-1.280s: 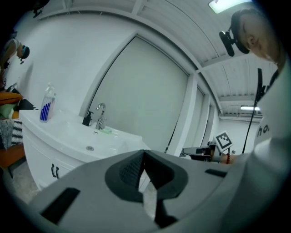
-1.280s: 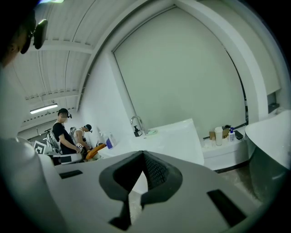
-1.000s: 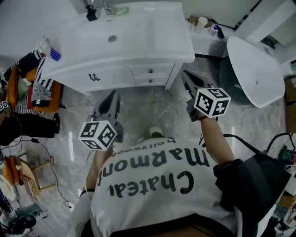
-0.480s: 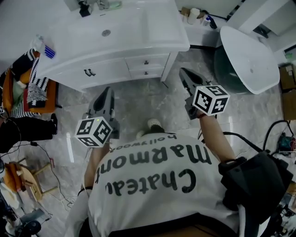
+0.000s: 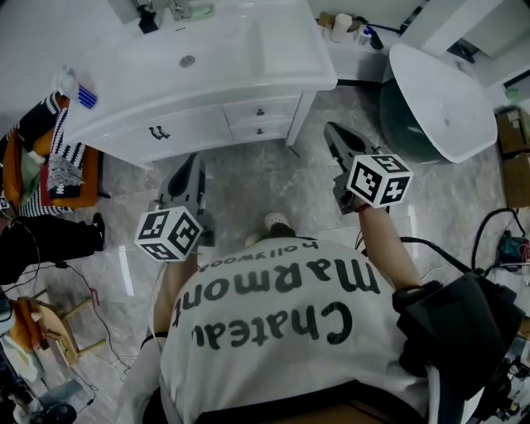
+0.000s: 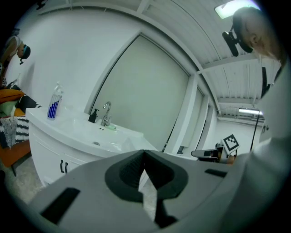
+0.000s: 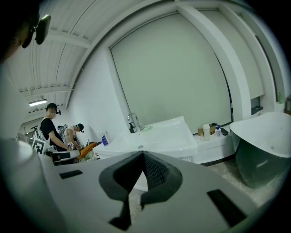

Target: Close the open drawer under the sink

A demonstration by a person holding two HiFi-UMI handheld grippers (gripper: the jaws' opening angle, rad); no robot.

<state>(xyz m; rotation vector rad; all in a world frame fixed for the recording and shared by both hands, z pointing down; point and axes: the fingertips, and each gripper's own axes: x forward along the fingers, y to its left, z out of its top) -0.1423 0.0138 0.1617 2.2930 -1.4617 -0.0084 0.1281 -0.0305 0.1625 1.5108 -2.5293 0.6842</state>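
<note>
The left gripper [image 5: 191, 162] and right gripper [image 5: 331, 130] have their jaws together, empty. The drawer [image 5: 261, 112] lies at eleven o'clock from the right one, apart.

White sink [image 5: 240, 51], grey marbled floor [image 5: 258, 178]

Sink cabinet [image 5: 207, 66] at far centre. Faucet [image 5: 178, 10] and soap dispenser [image 5: 147, 16] stand at its far edge, bottle [image 5: 81, 89] on its left end. Two drawers [image 5: 261, 118] sit in its front, right of the door handles [image 5: 157, 132]. Tub [image 5: 439, 99] right of cabinet, low ledge [image 5: 352, 58] between them. Chair [image 5: 41, 157] with clothes at left. Left gripper [image 5: 192, 166] and right gripper [image 5: 333, 132] on the cabinet's near side, apart from it, above the floor [image 5: 257, 182].
</note>
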